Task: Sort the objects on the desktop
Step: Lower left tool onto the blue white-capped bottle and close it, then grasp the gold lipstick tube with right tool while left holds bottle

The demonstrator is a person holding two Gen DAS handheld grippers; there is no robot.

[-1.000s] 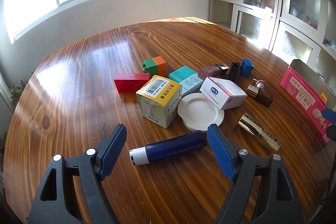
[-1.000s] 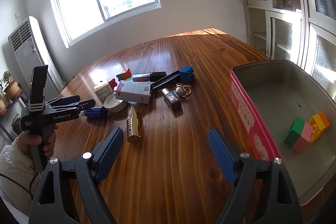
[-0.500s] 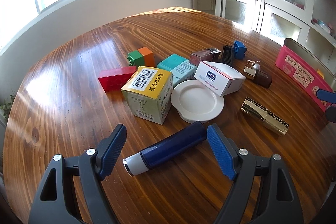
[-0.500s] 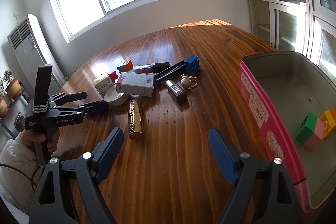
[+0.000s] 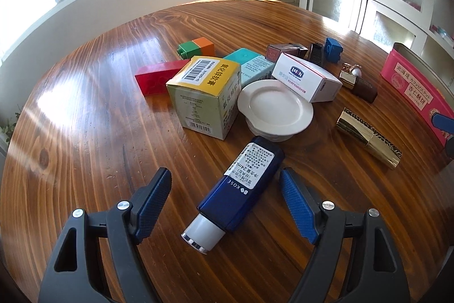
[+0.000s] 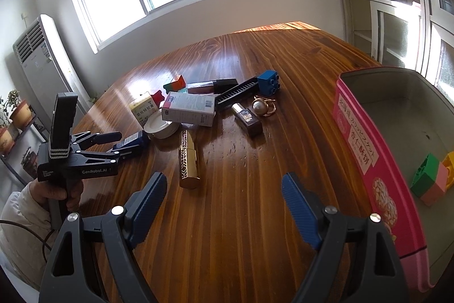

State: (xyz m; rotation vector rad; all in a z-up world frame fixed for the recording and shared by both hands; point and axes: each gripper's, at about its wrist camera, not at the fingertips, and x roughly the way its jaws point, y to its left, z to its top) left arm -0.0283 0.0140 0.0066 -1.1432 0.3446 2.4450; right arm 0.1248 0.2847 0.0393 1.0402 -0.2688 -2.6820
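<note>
Left wrist view showed the counter (image 5: 85, 115) first, a wide wooden top with the clutter bunched near its middle. At the right edge stood the pink tin (image 5: 411, 87); the right wrist view showed it open, with two joined blocks (image 6: 430, 179) already lying inside, so sorting was under way but most items were still out.

Next in size came the yellow box (image 5: 203, 95), the white box (image 5: 308, 78) and the white dish (image 5: 275, 107), all packed close together.

The blue tube (image 5: 244, 189) was what had changed. A second before it lay almost crosswise ahead of the left tongs (image 5: 225, 200); half a second before it sat slanted; now it ran nearly lengthwise between the pads, white cap toward the camera, far end touching or just beside the dish. It also filled much more of the view. I judged that the left tongs had closed in and turned to line up with it, making the tube the next item for pickup. The jaws stood wide, not yet touching it.

The right tongs (image 6: 224, 206) were wide too, holding nothing, hovering over bare counter between the gold lipstick (image 6: 188, 158) and the tin. Across the three moments the tin had slid further right in that view.
</note>
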